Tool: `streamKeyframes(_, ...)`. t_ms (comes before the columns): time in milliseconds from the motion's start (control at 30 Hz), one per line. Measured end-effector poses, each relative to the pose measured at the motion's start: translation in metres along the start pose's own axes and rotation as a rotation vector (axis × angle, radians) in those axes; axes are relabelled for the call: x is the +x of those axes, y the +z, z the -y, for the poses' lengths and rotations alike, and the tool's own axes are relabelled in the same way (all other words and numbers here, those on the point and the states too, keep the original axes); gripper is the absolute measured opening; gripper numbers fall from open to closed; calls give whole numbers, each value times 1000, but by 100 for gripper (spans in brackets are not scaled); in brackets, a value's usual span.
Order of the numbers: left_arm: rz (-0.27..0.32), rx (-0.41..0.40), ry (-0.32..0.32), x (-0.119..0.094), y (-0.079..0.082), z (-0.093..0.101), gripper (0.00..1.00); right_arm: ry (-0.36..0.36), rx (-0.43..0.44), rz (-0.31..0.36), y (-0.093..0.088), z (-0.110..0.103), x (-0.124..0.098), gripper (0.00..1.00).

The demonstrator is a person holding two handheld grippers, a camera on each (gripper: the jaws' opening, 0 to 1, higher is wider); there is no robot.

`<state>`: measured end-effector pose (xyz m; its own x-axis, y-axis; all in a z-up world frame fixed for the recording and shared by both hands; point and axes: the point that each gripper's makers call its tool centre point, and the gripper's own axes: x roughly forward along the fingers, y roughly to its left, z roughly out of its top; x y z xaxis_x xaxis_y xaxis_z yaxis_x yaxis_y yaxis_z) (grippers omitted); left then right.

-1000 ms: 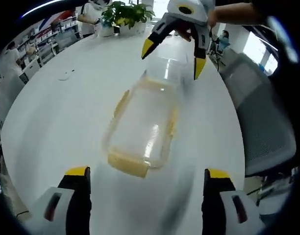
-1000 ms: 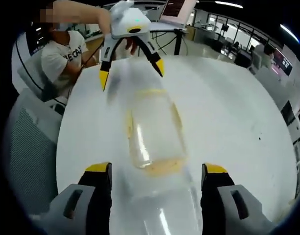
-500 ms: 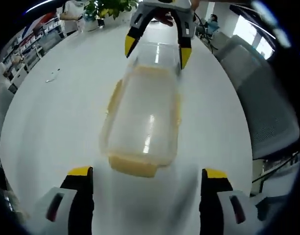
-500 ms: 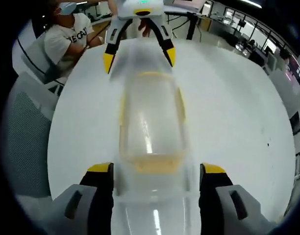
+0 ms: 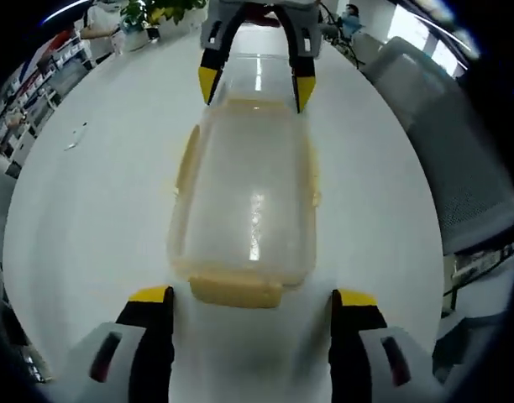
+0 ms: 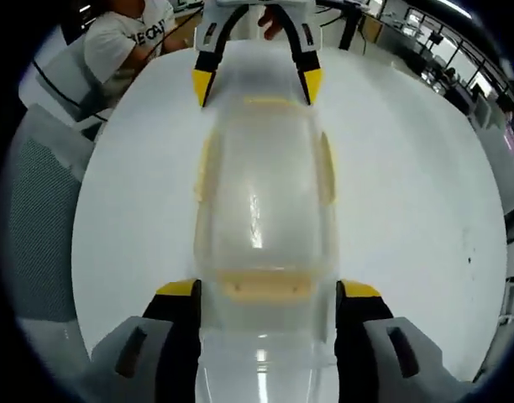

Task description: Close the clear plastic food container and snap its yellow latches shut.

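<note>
- To close it well, the lid (image 6: pixel 261 369) must drop flat and square on the container (image 5: pixel 244 206), then each yellow latch (image 5: pixel 236 291) gets pushed down.
- The container sits on the white table (image 5: pixel 97 210), with nothing inside.
- The left gripper (image 5: pixel 250 302) is wide open, holding nothing.
- The right gripper (image 6: pixel 263 294) is open around the lid's end.

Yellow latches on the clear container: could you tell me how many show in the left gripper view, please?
4: near-end latch at the view's bottom, left-side latch, right-side latch, and far-end latch at the top, faint through the plastic.
</note>
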<state>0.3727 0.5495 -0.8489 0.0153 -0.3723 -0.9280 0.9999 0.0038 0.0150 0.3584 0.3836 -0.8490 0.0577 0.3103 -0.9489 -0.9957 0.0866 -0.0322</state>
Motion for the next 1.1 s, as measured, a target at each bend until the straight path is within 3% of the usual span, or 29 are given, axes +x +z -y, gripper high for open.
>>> streamKeyframes(200, 7, 8, 6, 1, 5, -5, 58, 12, 25, -5, 1, 2, 0, 50)
streamKeyframes(267, 14, 19, 0, 1, 7, -4, 51, 34, 28, -9, 2, -1, 0, 40)
streamKeyframes(433, -12, 48, -13, -1, 6, -2, 35, 26, 7, -24, 3, -1, 0, 38)
streamKeyframes(1100, -50, 27, -1, -1, 5, -2, 34, 39, -29, -72, 1, -1, 2, 38)
